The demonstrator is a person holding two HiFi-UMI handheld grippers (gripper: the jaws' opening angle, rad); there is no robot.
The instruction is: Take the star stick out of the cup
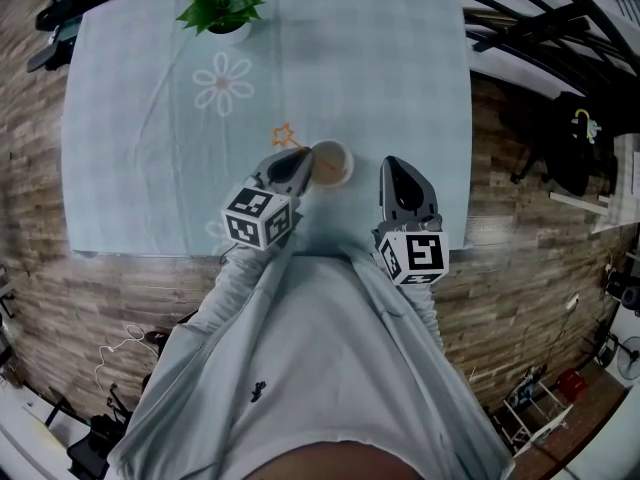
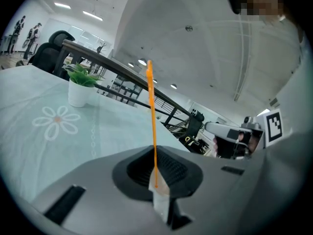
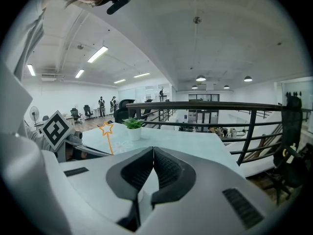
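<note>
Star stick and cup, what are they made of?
The star stick looks like thin orange plastic or coated wire: a very slim, evenly bright rod with an outline star on top. I can't tell which of the two. The cup looks like paper or card: pale tan, dull, with a thin rim.

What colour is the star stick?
Orange; the star stick shows best in the left gripper view.

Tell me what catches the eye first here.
The orange star stick leans out of the cup near the front of the table, pinched by the left gripper. The right gripper sits shut beside the cup; a potted plant stands at the far edge.
</note>
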